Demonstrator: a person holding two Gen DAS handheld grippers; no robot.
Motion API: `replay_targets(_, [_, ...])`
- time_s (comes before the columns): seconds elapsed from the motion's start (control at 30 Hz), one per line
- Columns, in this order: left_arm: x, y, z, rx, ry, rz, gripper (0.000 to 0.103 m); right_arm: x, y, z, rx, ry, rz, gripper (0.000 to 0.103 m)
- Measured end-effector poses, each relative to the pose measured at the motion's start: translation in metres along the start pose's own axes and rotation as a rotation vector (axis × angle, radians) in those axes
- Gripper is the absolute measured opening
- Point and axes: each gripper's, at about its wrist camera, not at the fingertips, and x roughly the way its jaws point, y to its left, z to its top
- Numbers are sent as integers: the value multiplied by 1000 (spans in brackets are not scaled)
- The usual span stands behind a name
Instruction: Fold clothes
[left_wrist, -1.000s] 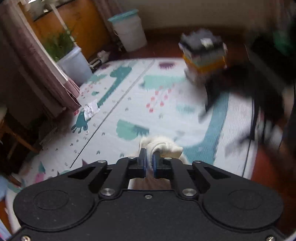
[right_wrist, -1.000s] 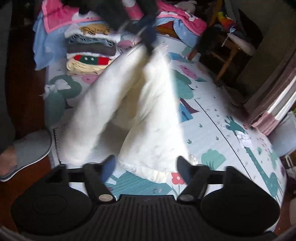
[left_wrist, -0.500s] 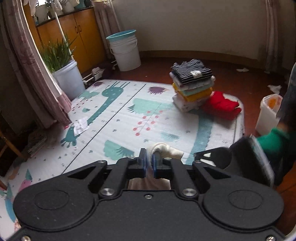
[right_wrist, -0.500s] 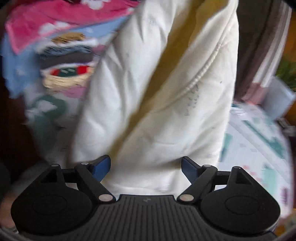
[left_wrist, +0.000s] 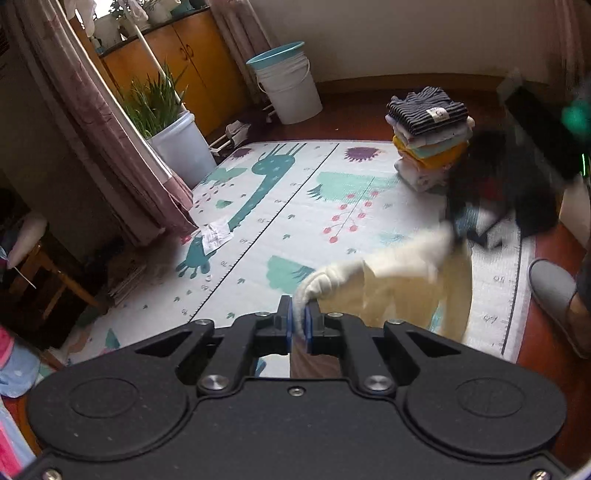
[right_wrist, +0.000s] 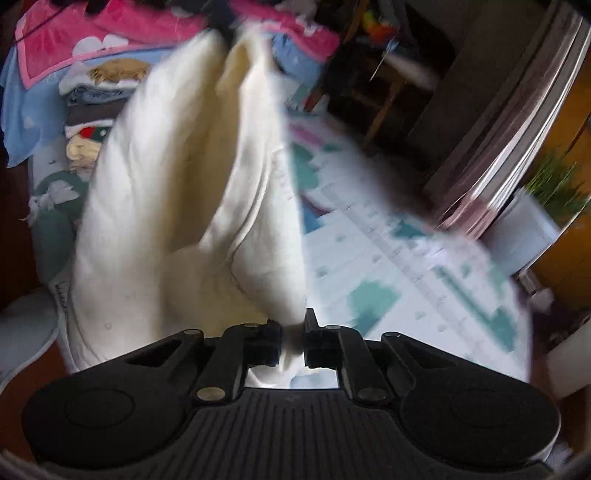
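- The left gripper (left_wrist: 298, 318) has its jaws nearly together, pinching a bunched corner of the cream garment (left_wrist: 399, 280), which stretches away toward 2 o'clock in the left wrist view and hangs above the play mat (left_wrist: 280, 206).
- In the same view the right gripper (left_wrist: 465, 229) is a dark blur at about 2 o'clock, at the far end of that stretched cloth.
- In the right wrist view, the right gripper (right_wrist: 293, 332) has its jaws drawn in narrow with a fold of the cream garment (right_wrist: 177, 206) caught between them; the cloth rises toward 11 o'clock and fills the left half of the frame.
- A stack of folded clothes (left_wrist: 430, 136) with a dark striped piece on top sits on the mat's far edge at 1 o'clock, partly hidden by the blurred right gripper.
- A white bucket (left_wrist: 288, 88) with a teal rim stands on the wooden floor at 12 o'clock, clear of the mat.
- A potted plant (left_wrist: 162, 110) in a pale tub stands at 10 o'clock beside a pinkish curtain (left_wrist: 110, 147).
- A scrap of paper (left_wrist: 216, 234) lies on the mat at 9 o'clock, near the curtain hem.
- A grey slipper (left_wrist: 554, 291) on a foot rests at 3 o'clock, just off the mat.
- A second pile of folded clothes (right_wrist: 92, 118) shows at 10 o'clock in the right wrist view, partly screened by the garment, with pink and blue bedding (right_wrist: 74, 48) above it.
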Motion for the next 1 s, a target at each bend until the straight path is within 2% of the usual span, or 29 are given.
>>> replay_targets(0.1, [-7, -6, -2, 30, 7, -56, 6, -26, -17, 7, -40, 15, 54, 12])
replay_targets(0.3, [-29, -34, -8, 73, 24, -281, 6, -78, -13, -17, -86, 91, 232, 12])
replay_targets(0.47, [-51, -50, -9, 52, 21, -475, 6, -110, -8, -24, -73, 151, 472, 12])
replay_targets(0.53, [-47, -48, -10, 14, 29, -507, 6, -111, -8, -21, -79, 168, 550, 12])
replay_targets(0.6, [-30, -43, -12, -32, 73, -496, 6, -101, -14, -13, -80, 176, 568, 12])
replay_targets(0.67, [3, -35, -20, -87, 156, -475, 6, -74, -26, -7, -50, 200, 580, 12])
replay_targets(0.8, [81, -23, -37, -163, 324, -438, 6, 15, -51, -9, 41, 288, 574, 12])
replay_targets(0.87, [118, -21, -40, -149, 374, -409, 6, 64, -59, -13, 62, 340, 552, 12])
replay_targets(1.0, [181, -6, -54, -137, 423, -351, 6, 136, -73, -27, 106, 396, 494, 12])
